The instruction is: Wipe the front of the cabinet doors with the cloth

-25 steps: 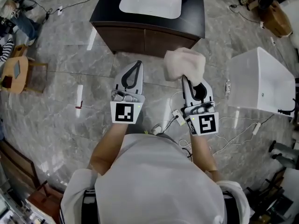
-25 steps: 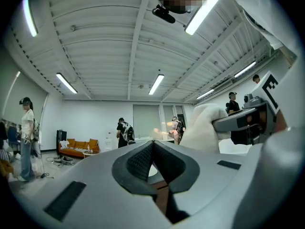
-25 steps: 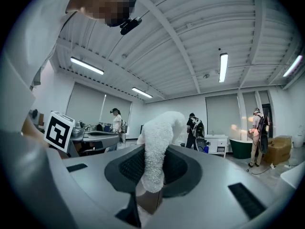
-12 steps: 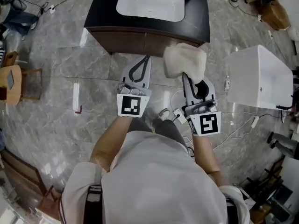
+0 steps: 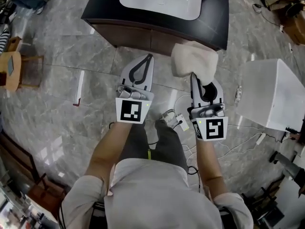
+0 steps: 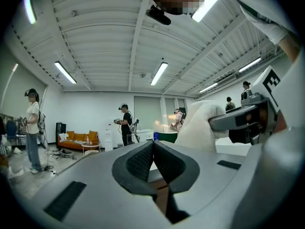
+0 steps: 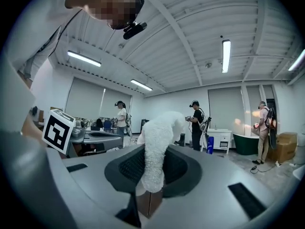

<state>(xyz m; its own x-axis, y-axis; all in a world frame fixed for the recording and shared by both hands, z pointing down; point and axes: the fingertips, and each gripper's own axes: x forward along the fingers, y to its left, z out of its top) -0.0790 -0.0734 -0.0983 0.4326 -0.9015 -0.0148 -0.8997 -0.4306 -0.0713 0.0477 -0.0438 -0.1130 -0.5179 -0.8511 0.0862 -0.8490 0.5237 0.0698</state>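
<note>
Centre frame: right tool (image 5: 194, 76) clamped on cloth (image 5: 195, 58); left tool (image 5: 149, 57) jaws together, empty. Upper centre: doors (image 5: 143, 34), cloth not touching them, so wiping looks all still to do.

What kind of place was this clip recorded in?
Probably a large open hall set up for recording, not a real bathroom. A dark vanity cabinet with a white basin stands free on the marble-look floor, cables trail across it, and other people wearing head rigs work under strip lights.
</note>
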